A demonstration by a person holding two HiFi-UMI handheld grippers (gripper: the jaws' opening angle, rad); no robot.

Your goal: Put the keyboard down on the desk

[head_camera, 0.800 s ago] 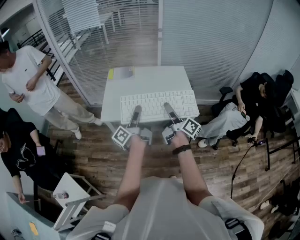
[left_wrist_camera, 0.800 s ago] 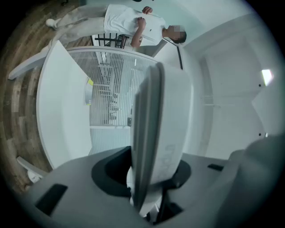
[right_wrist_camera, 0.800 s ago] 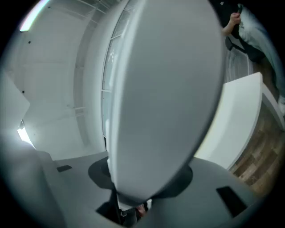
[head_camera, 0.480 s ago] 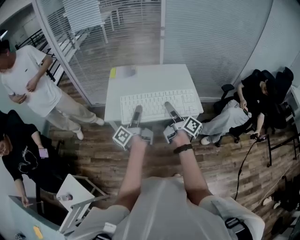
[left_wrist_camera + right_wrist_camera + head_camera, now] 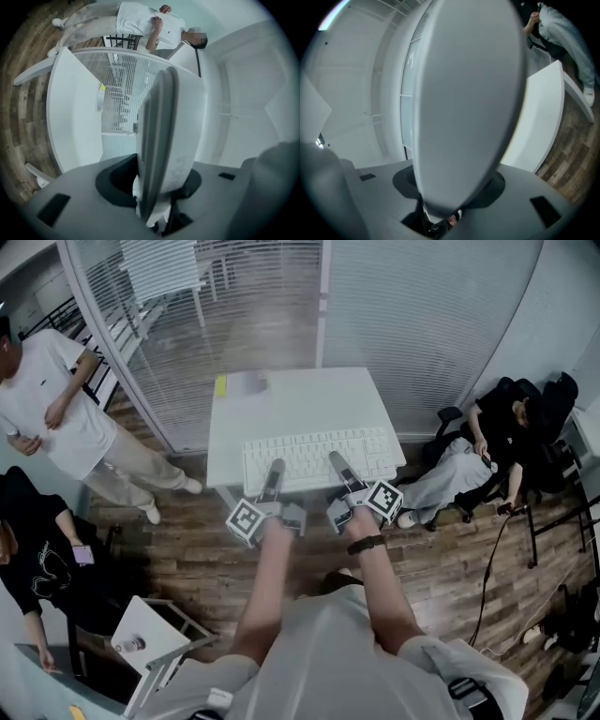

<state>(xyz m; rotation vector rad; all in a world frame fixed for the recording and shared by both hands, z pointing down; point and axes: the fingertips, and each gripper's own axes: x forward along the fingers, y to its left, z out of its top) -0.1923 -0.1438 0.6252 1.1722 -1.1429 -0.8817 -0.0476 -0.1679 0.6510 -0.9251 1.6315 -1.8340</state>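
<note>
A white keyboard [image 5: 319, 454] lies level across the front part of the white desk [image 5: 291, 399]; I cannot tell if it touches the top. My left gripper [image 5: 274, 472] is shut on its near edge left of centre. My right gripper [image 5: 338, 466] is shut on the same edge right of centre. In the left gripper view the keyboard [image 5: 157, 136] runs edge-on out of the jaws, with the desk [image 5: 75, 117] at the left. In the right gripper view the keyboard [image 5: 464, 103] fills the middle, and the desk [image 5: 541, 117] shows at the right.
A yellow note [image 5: 221, 386] and a small grey item [image 5: 248, 382] lie at the desk's far left corner. A glass wall with blinds stands behind the desk. A person in white [image 5: 56, 399] stands left, another sits right [image 5: 511, 432]. A small white table [image 5: 150, 634] is lower left.
Both grippers keep their hold on the keyboard, which stays over the front of the desk. The view has shifted slightly.
</note>
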